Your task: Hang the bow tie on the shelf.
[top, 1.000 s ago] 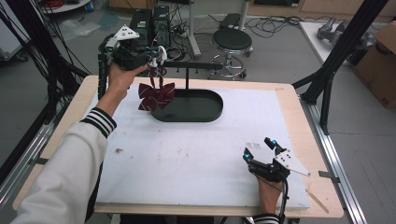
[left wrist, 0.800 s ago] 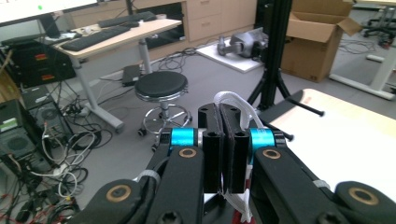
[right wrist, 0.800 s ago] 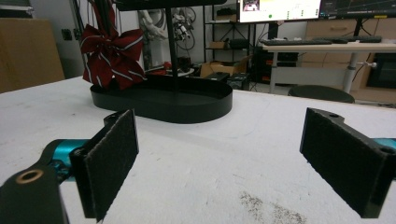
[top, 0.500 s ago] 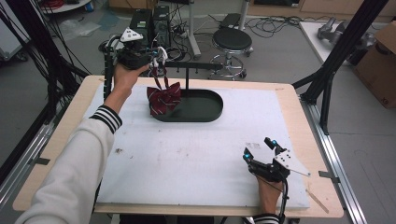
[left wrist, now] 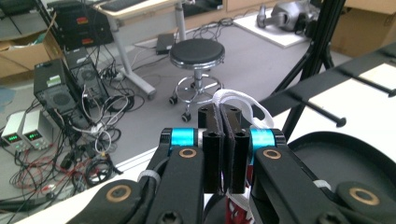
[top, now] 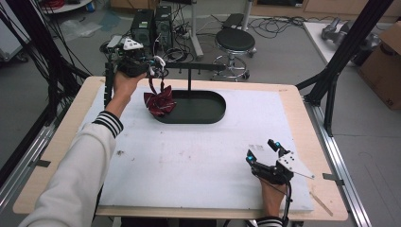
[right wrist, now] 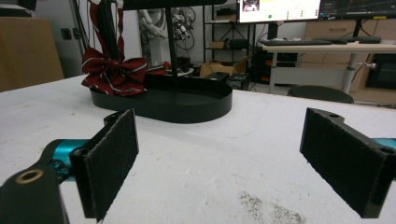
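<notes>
Halfway, I'd guess: left tool (top: 152, 71) is clamped on the bow tie's (top: 159, 102) white loop (left wrist: 243, 103) near the stand's bar (top: 196, 69), not hung yet, while right tool (top: 265, 154) rests with jaws apart.

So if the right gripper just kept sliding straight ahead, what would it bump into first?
Probably the black tray of the stand. The right gripper, fingers wide open, looks across bare white tabletop straight at its rim, with the red striped bow hanging at its left end. Depth is hard to judge.
</notes>
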Motion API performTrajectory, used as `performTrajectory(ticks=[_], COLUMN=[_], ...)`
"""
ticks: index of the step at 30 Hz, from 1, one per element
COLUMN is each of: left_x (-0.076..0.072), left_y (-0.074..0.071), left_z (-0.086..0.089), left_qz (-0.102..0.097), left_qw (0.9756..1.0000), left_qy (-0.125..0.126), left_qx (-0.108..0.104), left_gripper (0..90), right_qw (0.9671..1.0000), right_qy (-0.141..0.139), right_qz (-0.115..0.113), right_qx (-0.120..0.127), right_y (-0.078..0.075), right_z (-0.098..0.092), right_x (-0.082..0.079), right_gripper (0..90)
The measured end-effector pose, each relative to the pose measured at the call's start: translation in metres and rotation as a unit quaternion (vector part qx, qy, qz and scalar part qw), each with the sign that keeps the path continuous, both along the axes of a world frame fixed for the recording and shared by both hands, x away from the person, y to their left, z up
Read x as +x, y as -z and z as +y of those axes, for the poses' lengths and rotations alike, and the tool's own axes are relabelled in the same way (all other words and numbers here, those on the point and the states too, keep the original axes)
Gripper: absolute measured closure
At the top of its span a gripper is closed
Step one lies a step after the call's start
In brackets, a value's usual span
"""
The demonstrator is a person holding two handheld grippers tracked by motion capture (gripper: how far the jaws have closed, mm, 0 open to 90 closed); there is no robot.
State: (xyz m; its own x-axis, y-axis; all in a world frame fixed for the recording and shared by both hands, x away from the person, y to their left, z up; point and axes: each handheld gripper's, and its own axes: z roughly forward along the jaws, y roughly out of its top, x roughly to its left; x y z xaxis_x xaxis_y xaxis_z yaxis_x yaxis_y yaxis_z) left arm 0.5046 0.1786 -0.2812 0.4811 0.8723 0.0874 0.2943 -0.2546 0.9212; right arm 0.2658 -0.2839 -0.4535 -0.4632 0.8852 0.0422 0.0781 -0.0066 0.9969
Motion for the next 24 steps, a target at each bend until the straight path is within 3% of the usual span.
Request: performTrajectory(ticks=[13, 16, 17, 18, 19, 21, 24], left_x=[0.001, -0.002, -0.004, -0.006, -0.008, -0.012, -0.02], left_y=[0.012, 0.012, 0.012, 0.012, 0.012, 0.014, 0.018], left_z=[0.002, 0.001, 0.001, 0.002, 0.004, 0.01, 0.021], left_qz=[0.024, 0.022, 0.02, 0.013, 0.005, -0.01, -0.027], left_qw=[0.9997, 0.9997, 0.9998, 0.9999, 1.0, 0.9999, 0.9988], left_qy=[0.002, 0.002, -0.001, -0.005, -0.003, 0.003, 0.024], left_qx=[0.0, 0.003, 0.002, 0.002, 0.003, -0.011, -0.033], left_gripper=[83.8, 69.5, 53.5, 53.5, 46.3, 27.0, 16.3], right_qw=[1.0, 1.0, 1.0, 1.0, 1.0, 1.0, 1.0], right_qy=[-0.003, -0.003, -0.003, -0.003, -0.003, -0.004, -0.004], right_qz=[-0.006, -0.008, -0.008, -0.008, -0.007, -0.006, -0.005], right_qx=[0.002, 0.004, 0.004, 0.004, 0.005, 0.006, 0.007], right_y=[0.0, 0.0, 0.0, 0.0, 0.001, 0.0, 0.0], right_z=[0.0, -0.001, -0.001, -0.001, -0.001, -0.001, -0.001], right_x=[-0.001, -0.001, -0.001, -0.001, -0.001, -0.001, -0.001], right_gripper=[10.5, 10.5, 10.5, 10.5, 10.5, 10.5, 10.5])
